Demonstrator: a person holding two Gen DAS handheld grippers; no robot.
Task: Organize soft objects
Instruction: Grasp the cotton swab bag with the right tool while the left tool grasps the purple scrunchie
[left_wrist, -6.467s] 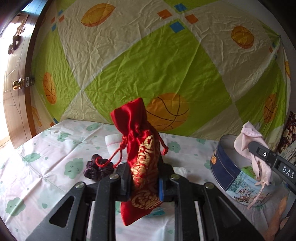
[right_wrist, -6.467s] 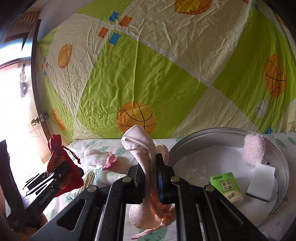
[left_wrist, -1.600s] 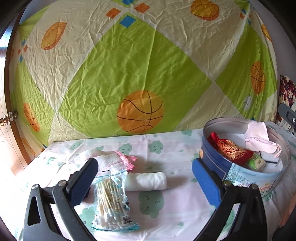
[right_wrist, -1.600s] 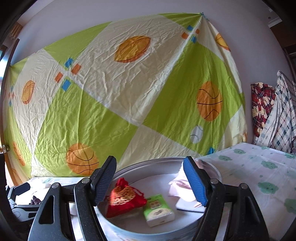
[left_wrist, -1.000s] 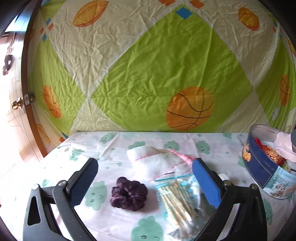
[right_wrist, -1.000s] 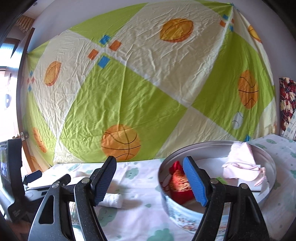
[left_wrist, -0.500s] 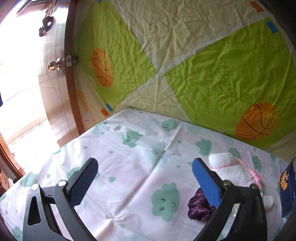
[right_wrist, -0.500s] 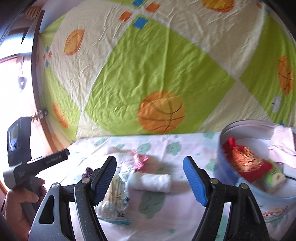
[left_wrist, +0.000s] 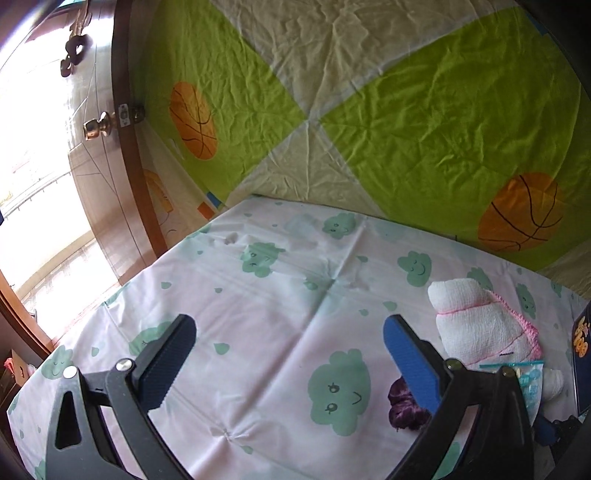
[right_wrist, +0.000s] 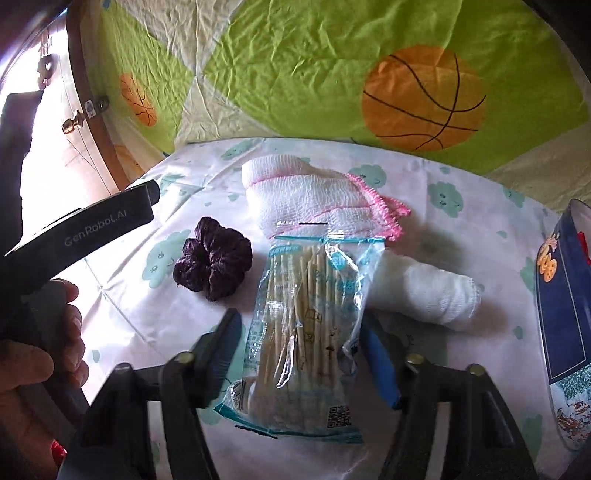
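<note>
Basketball-print sheet backs the cloud-print counter (right_wrist: 461, 229). Right claw (right_wrist: 299, 354), jaws half-wide and just closing, straddles the swab bag (right_wrist: 306, 325) beside the purple scrunchie (right_wrist: 212, 264); slick plastic may slip. Left claw (left_wrist: 288, 358) hangs wide, empty.

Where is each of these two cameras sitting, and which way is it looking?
Left wrist: on the left gripper, looking down past its wide-apart jaws at bare tablecloth; only its own fingers show.
Right wrist: on the right gripper, looking down at the cotton swab bag between its jaws, which have just been closing but do not yet press it; the person's left hand shows too.
Shared: the purple scrunchie, the pink-edged cloth and the blue tin.
</note>
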